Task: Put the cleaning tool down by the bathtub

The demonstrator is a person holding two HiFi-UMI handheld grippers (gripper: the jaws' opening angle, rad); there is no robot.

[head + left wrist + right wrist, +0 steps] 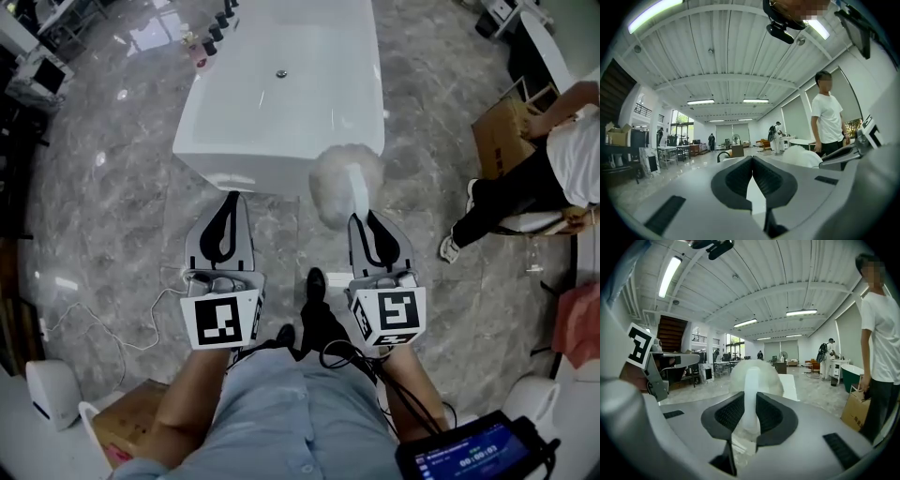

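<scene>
- Currently the right gripper [375,223] is clamping the cleaning tool [345,180] by its handle, fluffy head pointing to 12 o'clock, long axis running along the jaws.
- Bathtub [281,94] is sitting at 11 o'clock from that head, near corner just beside it.
- Left gripper [228,202] is idling, jaws pressed together, empty.

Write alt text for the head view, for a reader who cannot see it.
The right gripper holds a fluffy white cleaning tool by its handle, near the end of a white bathtub. The left gripper is shut and empty. A person is at right.
</scene>
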